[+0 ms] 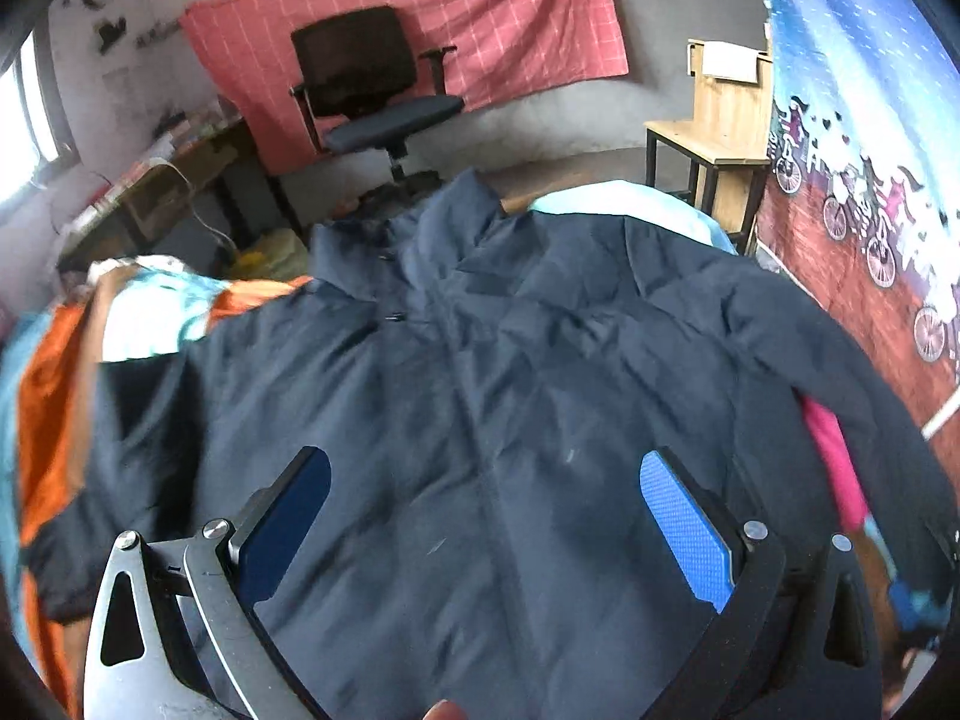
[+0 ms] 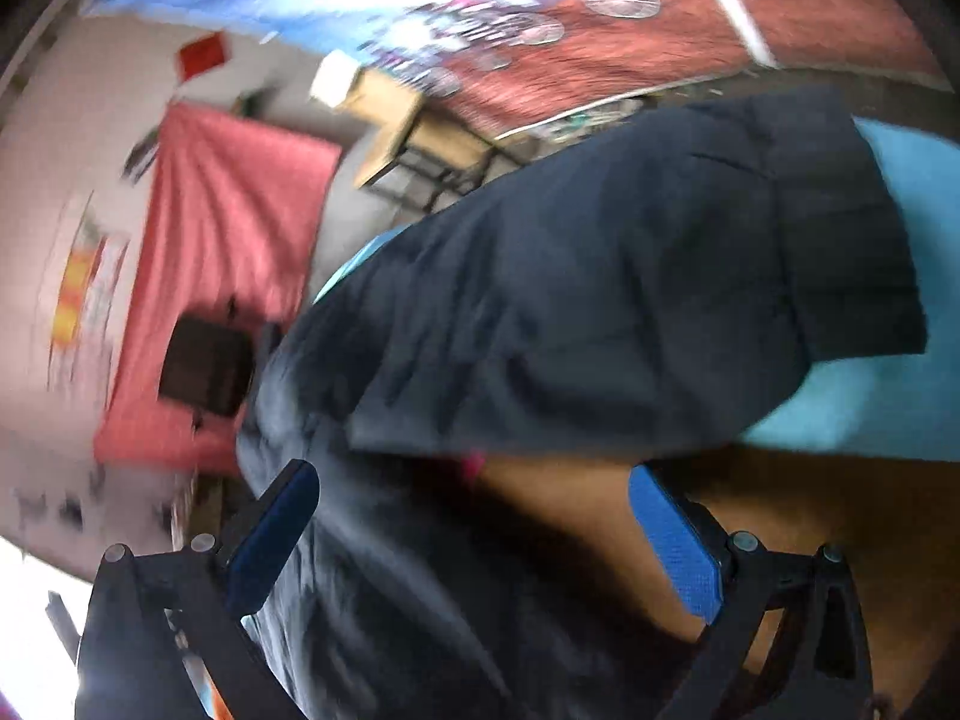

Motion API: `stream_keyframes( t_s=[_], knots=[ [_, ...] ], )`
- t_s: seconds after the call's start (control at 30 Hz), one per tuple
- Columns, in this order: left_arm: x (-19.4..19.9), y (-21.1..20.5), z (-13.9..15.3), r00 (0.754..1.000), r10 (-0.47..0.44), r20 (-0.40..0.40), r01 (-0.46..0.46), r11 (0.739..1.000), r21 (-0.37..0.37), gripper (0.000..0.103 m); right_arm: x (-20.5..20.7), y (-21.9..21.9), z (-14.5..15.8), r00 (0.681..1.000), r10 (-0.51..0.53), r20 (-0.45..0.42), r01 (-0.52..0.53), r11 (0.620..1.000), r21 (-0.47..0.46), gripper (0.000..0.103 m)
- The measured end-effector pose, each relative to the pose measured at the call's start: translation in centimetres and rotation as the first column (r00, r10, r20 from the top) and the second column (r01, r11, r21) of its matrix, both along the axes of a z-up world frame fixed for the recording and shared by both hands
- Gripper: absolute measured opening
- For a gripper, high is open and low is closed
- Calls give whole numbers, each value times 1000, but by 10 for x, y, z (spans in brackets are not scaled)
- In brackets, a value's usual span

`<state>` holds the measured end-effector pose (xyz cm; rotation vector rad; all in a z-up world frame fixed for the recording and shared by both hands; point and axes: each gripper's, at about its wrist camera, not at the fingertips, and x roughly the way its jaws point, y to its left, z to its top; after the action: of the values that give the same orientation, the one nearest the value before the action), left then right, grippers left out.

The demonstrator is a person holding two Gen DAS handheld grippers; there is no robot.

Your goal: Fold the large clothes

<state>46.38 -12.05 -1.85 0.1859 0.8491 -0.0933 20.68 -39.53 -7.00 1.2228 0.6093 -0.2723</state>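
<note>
Left wrist: puffy quilted navy jacket (image 1: 480,360) spread flat; left gripper (image 1: 486,516), right gripper (image 2: 474,534) both spread wide.

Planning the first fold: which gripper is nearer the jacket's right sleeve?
Right. The right gripper hangs open just below the sleeve, at the jacket's edge. The left gripper is open over the jacket's front, farther from it.

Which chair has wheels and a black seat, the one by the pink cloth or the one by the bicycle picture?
The office chair in front of the pink cloth. The wooden chair beside the bicycle picture is pale wood on straight dark legs.
</note>
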Motion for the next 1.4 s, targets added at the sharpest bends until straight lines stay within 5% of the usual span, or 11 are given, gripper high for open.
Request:
stream_keyframes(
  t_s=[0.2,0.27,0.4,0.43,0.57,0.7,0.9,1.1,1.17,1.4],
  knots=[
    [65,-24,-30,999,-13,-36,9,994,-109,101,-1,-27,-21,973,-230,-4,227,958,177,103],
    [79,-37,-40,998,-29,-60,22,992,-128,101,-1,-30,-24,963,-270,-9,267,942,202,94],
    [95,-60,-57,994,-78,-75,68,989,-129,101,7,-38,-34,959,-280,-51,285,935,210,54],
    [99,-66,-62,991,-97,-88,86,989,-122,101,10,-39,-36,960,-271,-69,279,940,196,40],
    [114,-91,-90,971,-154,-184,147,988,-53,101,19,-42,-31,968,-238,-75,245,964,102,18],
    [123,-87,-101,959,-199,-204,181,978,-102,101,22,-37,1,973,-229,-33,226,972,-69,12],
    [121,-48,-82,960,-188,-207,131,956,-261,101,34,-38,78,977,-166,132,201,920,-335,10],
    [80,34,-37,971,-152,-186,89,947,-310,101,76,-10,165,967,68,247,91,809,-580,10],
    [65,59,-29,977,-118,-178,63,956,-286,101,93,21,195,951,175,254,44,738,-674,10],
    [12,167,5,989,29,-144,-83,920,-383,101,129,157,229,852,474,220,-77,530,-844,10]
  ],
)
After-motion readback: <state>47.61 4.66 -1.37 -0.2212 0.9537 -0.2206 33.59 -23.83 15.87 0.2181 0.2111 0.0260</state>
